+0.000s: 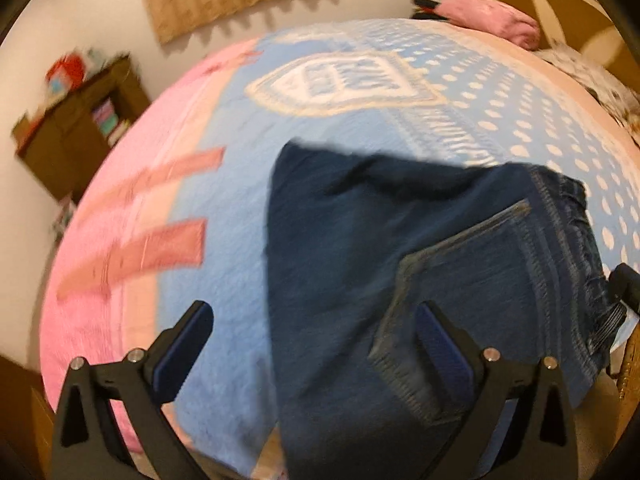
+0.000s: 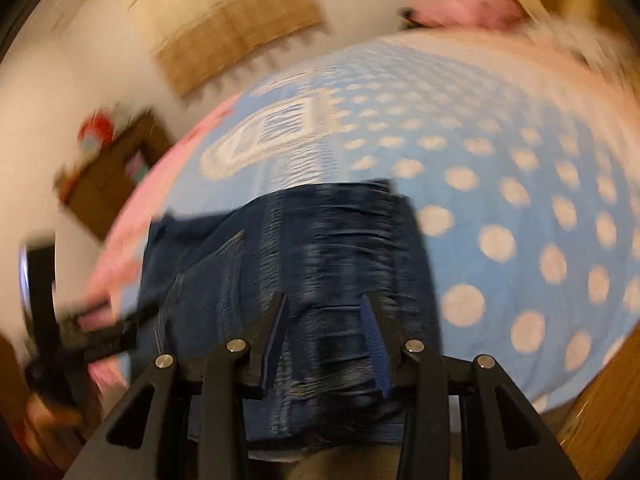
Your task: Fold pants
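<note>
Dark blue denim pants (image 1: 360, 240) lie folded on the bed (image 1: 224, 208), over its blue dotted and pink blanket. The left gripper (image 1: 316, 324) tilts down above them, jaws spread wide and empty. The right gripper (image 2: 325, 312) angles down over the waistband, jaws partly open; blur hides whether they pinch cloth. A brown cabinet (image 1: 80, 136) stands by the wall.
</note>
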